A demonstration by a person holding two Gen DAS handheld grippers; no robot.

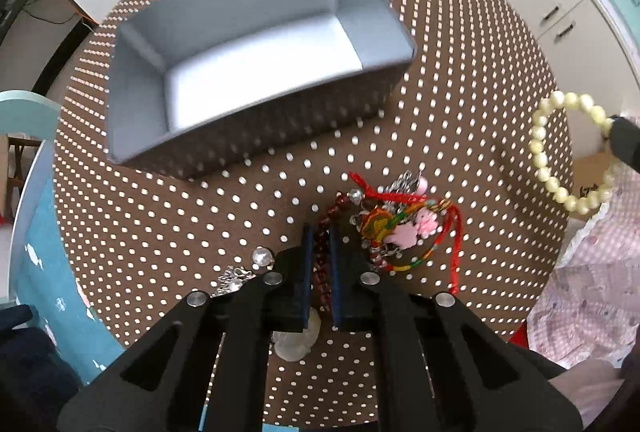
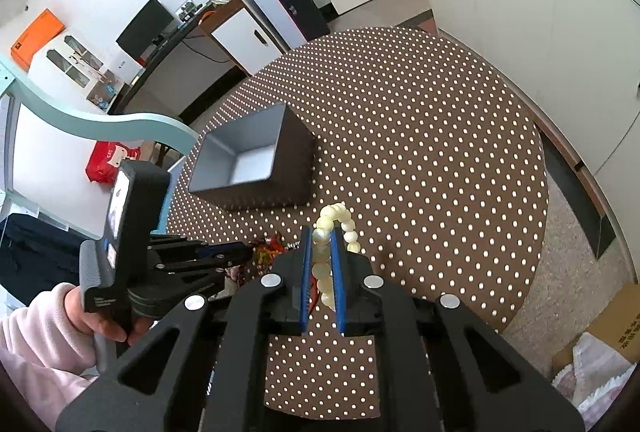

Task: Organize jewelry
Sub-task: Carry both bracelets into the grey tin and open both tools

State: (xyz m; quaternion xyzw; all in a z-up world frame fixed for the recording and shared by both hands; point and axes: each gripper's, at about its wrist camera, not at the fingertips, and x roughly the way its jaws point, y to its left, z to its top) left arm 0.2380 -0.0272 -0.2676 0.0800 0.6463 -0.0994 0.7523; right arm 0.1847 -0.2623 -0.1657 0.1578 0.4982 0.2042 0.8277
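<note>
Above the dotted table (image 2: 420, 135), off to the right of the jewelry pile (image 1: 396, 228): holding a cream bead bracelet (image 2: 328, 260) pinched between the blue pads (image 2: 306, 272) of the right gripper (image 2: 322, 232), loop hanging clear of the cloth. Lower down, at the pile itself: closing the left gripper (image 1: 319, 232) on a dark red bead strand (image 1: 322, 264), pads pressed to the beads, strand lying on the table and running back under the fingers. Beyond both, sitting open and empty: the grey box (image 1: 132, 111). Probably best carrying the bracelet over the near wall and well past the rim before letting go. Worth lifting the red strand slowly, watching for the red cord and charms just beside it tangling and dragging along. Keeping both grips firm; round beads likely to slip.
</note>
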